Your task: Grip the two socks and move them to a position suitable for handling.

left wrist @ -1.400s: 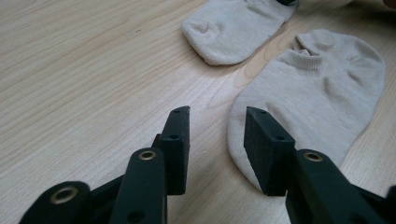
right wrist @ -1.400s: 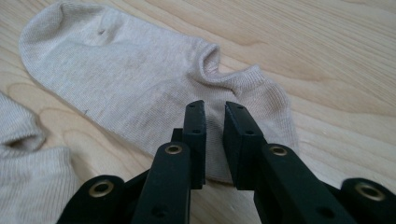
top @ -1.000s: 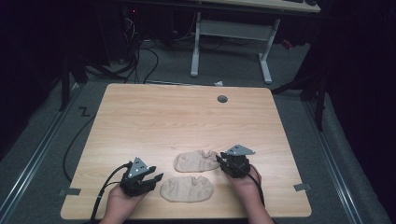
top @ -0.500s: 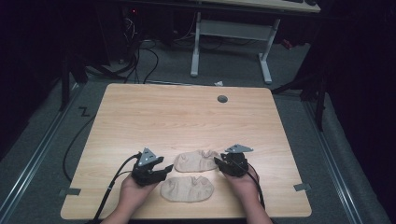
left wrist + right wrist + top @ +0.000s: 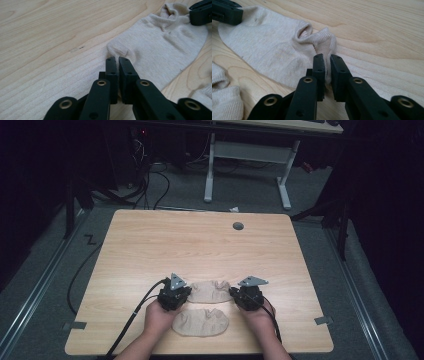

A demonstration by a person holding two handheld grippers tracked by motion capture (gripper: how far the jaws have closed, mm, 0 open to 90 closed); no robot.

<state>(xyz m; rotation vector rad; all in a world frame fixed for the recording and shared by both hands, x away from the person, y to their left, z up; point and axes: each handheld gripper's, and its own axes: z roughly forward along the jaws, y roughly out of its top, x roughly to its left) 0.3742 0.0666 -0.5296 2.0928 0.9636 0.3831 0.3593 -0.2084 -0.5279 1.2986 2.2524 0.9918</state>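
Two beige knit ankle socks lie near the front of the pale wooden worktop point(image 5: 150, 245). Your left claw point(image 5: 117, 60) and right claw point(image 5: 325, 58) each pinch an end of the farther sock point(image 5: 212, 291); soft, light, limp fabric—grip the edges.

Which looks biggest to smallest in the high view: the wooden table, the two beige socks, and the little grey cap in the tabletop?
1. Wooden table, by far.
2. Near sock and far sock: about alike; the grippers cover the far sock's ends, so no ranking.
3. Grey cap, smallest.
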